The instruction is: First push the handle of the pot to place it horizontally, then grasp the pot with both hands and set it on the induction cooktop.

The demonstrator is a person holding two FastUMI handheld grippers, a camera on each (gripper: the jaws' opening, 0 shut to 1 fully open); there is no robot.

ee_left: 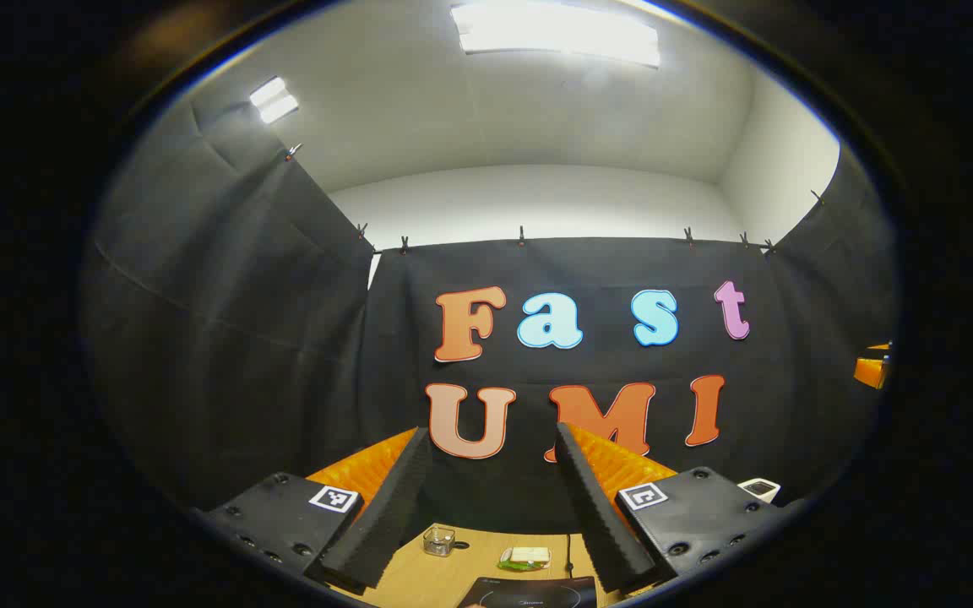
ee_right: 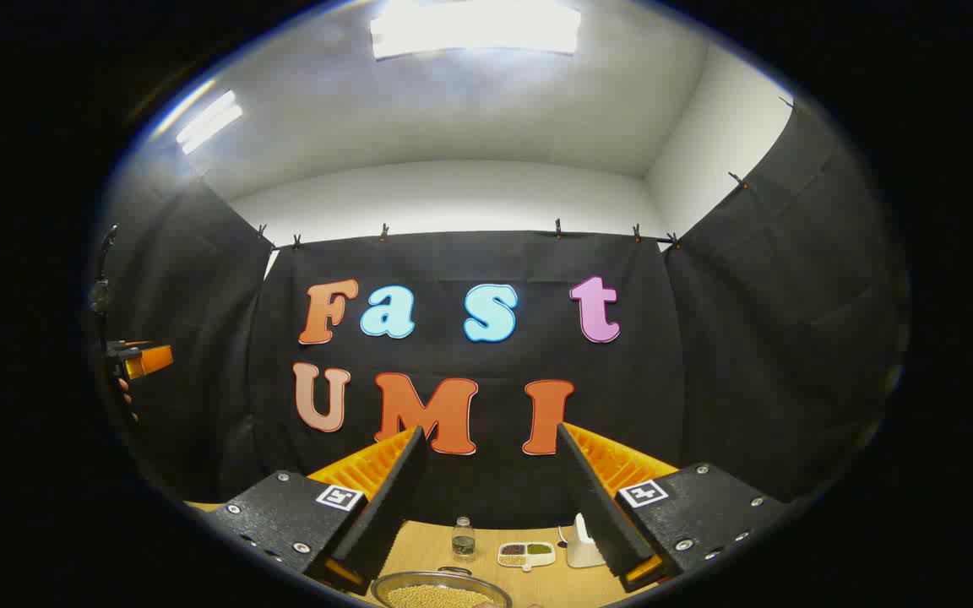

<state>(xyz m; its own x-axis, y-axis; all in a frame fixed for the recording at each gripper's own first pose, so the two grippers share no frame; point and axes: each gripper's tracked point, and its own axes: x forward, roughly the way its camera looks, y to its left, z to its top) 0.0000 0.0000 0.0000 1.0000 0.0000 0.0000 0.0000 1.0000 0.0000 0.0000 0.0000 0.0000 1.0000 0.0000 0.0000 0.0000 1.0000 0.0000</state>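
Both claws, left point(ee_left: 491, 498) and right point(ee_right: 491, 498), gape empty above the table point(ee_right: 537, 583); pot point(ee_right: 440, 591) sits below the right one, cooktop point(ee_left: 533, 591) below the left.

Cooktop point(ee_left: 529, 593) and pot point(ee_right: 440, 591) cut off below.

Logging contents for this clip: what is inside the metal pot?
In the right gripper view, the pot holds small pale yellow grains, heaped. The bottom of the view cuts off its near part; anything beneath the grains is covered.

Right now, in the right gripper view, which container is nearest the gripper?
The metal pot of yellow grains, at the bottom edge; the bottle and divided dish stand farther back.
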